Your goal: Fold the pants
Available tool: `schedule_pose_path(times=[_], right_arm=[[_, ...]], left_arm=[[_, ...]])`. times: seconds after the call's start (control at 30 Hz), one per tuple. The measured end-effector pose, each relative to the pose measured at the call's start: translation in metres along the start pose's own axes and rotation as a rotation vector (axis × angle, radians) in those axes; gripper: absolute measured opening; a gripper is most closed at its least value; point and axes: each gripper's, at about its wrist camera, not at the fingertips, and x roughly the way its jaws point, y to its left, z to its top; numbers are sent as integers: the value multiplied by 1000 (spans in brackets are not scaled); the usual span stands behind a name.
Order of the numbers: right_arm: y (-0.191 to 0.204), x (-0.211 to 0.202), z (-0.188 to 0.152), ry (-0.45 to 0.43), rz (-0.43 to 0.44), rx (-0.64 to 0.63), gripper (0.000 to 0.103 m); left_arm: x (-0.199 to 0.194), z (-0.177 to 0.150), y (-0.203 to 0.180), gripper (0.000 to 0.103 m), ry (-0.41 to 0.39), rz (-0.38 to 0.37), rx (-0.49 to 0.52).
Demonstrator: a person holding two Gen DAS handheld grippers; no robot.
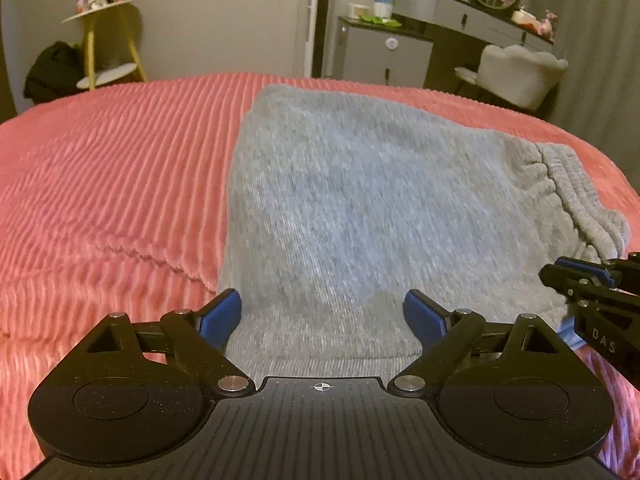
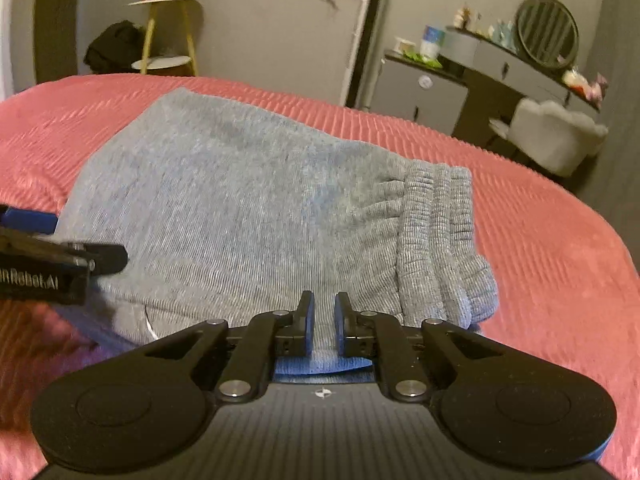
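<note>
Folded grey pants (image 1: 352, 200) cover the pink bedspread (image 1: 112, 168); left gripper (image 1: 322, 316) jaws wide, right gripper (image 2: 322, 322) pinching their near edge.

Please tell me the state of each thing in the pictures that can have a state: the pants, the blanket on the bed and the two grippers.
Grey pants: folded, lying flat on the blanket, waistband to the right.
Pink blanket: spread over the bed, a few creases.
Left gripper: jaws wide open over the pants' near edge, holding nothing.
Right gripper: jaws nearly shut, near edge of the pants between its pads.
</note>
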Motion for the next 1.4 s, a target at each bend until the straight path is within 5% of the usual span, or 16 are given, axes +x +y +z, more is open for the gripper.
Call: schedule_pose_path(times=[0.5, 0.57, 0.63, 0.7, 0.73, 0.77, 0.93, 1.07, 1.23, 1.33, 1.4], right_arm=[[4, -10, -7, -7, -11, -57, 10], [-7, -17, -7, 3, 25, 12, 11], [-36, -31, -12, 7, 118, 216, 11], [-69, -39, -26, 45, 176, 467, 33], [-86, -41, -39, 84, 145, 615, 68], [-99, -44, -53, 79, 145, 726, 73], [-131, -36, -96, 53, 419, 1151, 73], [-131, -26, -88, 6, 517, 1246, 73], [-123, -8, -74, 26, 453, 1210, 72], [-118, -10, -65, 43, 319, 1087, 45], [-116, -11, -60, 47, 282, 1015, 45]], left_arm=[[-9, -2, 16, 94, 51, -28, -36], [-14, -4, 30, 94, 67, -27, -112], [-21, -13, 53, 94, 85, -78, -255], [-25, -29, 74, 93, 68, -138, -401], [-27, -37, 81, 90, 55, -167, -454], [-30, -42, 84, 90, 42, -182, -491], [-29, -44, 81, 89, 35, -426, -568], [-12, -54, 94, 84, 46, -392, -673], [-7, -52, 101, 80, 32, -380, -699], [-9, -50, 98, 80, 27, -362, -650], [-9, -47, 97, 79, 29, -358, -631]])
